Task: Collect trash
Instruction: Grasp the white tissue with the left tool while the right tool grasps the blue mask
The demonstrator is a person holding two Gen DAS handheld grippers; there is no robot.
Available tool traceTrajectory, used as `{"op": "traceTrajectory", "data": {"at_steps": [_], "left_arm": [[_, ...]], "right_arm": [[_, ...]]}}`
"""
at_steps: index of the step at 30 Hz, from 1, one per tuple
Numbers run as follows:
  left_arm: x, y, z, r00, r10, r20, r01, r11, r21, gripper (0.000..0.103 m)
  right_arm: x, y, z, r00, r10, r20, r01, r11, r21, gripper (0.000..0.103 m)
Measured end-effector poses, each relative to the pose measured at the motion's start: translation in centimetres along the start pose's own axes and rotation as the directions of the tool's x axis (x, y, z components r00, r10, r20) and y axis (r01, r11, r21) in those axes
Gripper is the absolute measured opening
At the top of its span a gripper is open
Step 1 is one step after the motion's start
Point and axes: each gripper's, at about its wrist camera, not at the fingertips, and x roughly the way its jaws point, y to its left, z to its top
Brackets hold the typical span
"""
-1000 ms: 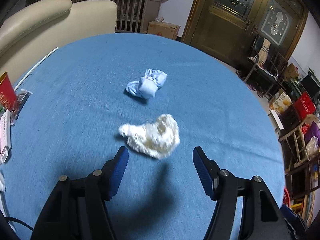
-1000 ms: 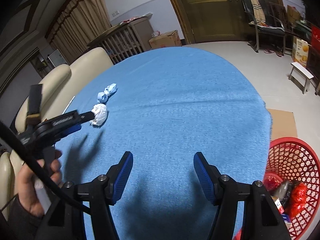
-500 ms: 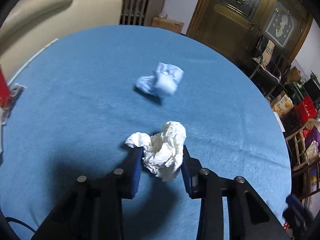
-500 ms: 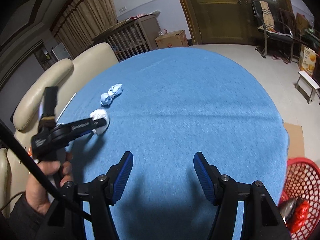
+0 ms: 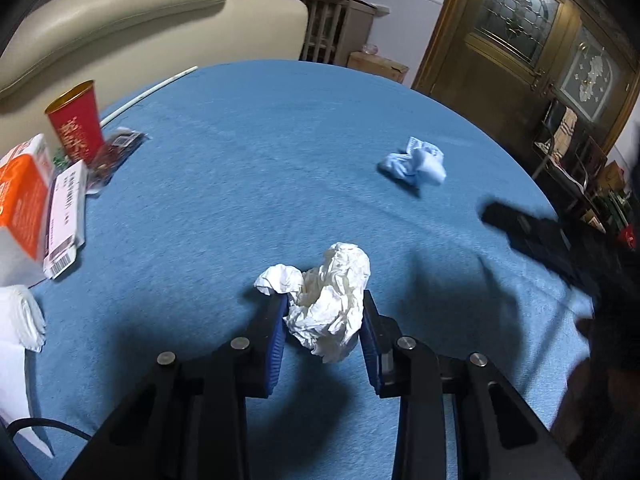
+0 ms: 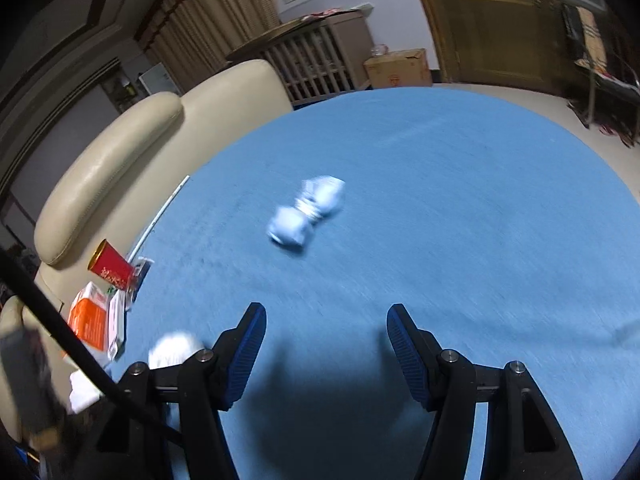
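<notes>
Low in the centre of the left wrist view, our left claw [image 5: 323, 322] is clenched on the crumpled white tissue [image 5: 326, 304], its blue pads pressed to either side of the wad above the blue desk [image 5: 240, 168]. Our right claw [image 6: 326, 344] hangs released over the desk, jaws wide apart with nothing between them. The blue crumpled wad [image 6: 307, 216] (motion-blurred, perhaps a wrapper) lies mid-frame, and a red cup [image 5: 76, 124] stands at the left edge.

Motion blurred the crumpled pale-blue paper wad [image 6: 307, 211] mid-table; a white crumpled tissue [image 6: 173, 350] near the table's left edge was partly hidden behind the right gripper's black frame.
</notes>
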Motion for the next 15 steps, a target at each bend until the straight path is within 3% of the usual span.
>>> {"op": "traceTrajectory", "data": {"at_steps": [7,15], "left_arm": [[-0.2,0.5,-0.3,1.0,-0.002,-0.001,0.002,1.0,-0.014,0.035],[-0.2,0.8,-0.3,1.0,-0.018,0.003,0.018,1.0,0.001,0.036]], "right_arm": [[5.4,3.2,4.8,0.997,-0.066,-0.028,0.064,0.996,-0.062,0.059],[10.1,2.7,7.3,0.991,-0.092,-0.093,0.092,0.996,0.005,0.047]]}}
